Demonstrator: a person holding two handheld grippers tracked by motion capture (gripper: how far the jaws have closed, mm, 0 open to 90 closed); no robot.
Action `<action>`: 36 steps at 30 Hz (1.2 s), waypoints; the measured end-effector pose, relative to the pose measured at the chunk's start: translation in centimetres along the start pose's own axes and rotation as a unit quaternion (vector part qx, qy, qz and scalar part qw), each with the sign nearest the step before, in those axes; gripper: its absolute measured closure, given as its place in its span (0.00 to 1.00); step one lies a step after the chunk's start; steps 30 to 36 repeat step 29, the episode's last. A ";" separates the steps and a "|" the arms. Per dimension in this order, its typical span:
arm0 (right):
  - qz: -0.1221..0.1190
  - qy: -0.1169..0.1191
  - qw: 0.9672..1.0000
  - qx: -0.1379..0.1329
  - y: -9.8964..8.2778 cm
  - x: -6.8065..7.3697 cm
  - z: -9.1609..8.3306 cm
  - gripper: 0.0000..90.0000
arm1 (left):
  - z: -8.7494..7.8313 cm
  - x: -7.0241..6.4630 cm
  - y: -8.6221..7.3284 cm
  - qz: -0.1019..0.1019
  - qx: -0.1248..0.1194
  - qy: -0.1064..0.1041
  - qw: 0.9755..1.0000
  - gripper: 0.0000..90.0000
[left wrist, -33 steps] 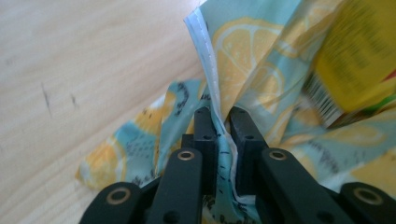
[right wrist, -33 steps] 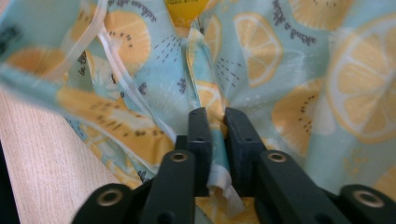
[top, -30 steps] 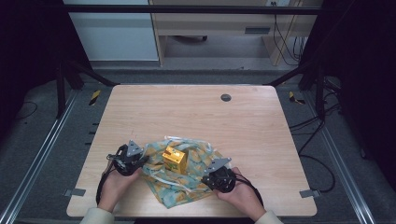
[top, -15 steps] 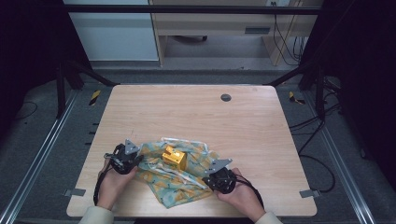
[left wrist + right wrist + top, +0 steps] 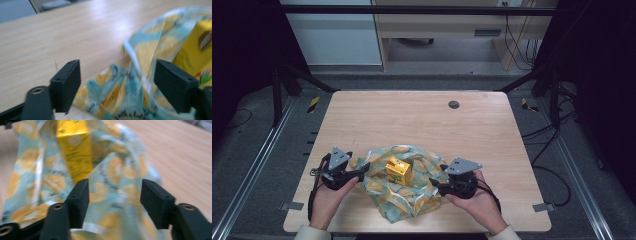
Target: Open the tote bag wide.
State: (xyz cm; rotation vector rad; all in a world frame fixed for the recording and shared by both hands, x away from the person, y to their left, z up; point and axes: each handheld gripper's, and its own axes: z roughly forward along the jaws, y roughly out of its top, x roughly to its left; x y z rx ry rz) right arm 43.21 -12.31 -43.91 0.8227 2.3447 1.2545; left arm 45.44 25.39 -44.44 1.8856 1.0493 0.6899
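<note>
A crumpled cloth printed with orange slices on pale blue lies near the table's front edge. A yellow carton stands upright on its middle. My left gripper sits at the cloth's left edge, open, with a raised fold of cloth between its jaws and the carton just past the right jaw. My right gripper is at the cloth's right edge, open, jaws astride a bunched fold, with the carton behind the cloth.
The wooden table has a round dark grommet near its far edge. Metal frame rails run along both sides, with cables on the floor at the right. A cabinet and a desk stand beyond the table.
Both grippers have spread apart, the left one leftward and the right one rightward, toward the cloth's outer edges. The cloth lies wider around the carton.
</note>
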 end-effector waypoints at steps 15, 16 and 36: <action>0.095 -0.119 0.988 -0.014 -2.7 -7.9 -4.0 0.18 | -1.8 4.6 -0.9 -0.043 -0.001 0.068 0.997 0.14; 0.104 -0.127 0.986 -0.012 -3.1 -8.5 -4.2 0.16 | -1.8 5.1 -1.2 -0.044 0.005 0.074 0.996 0.13; 0.179 -0.172 0.968 0.030 -9.0 -12.6 -7.0 0.10 | -2.2 9.6 -4.2 -0.099 0.059 0.093 0.989 0.06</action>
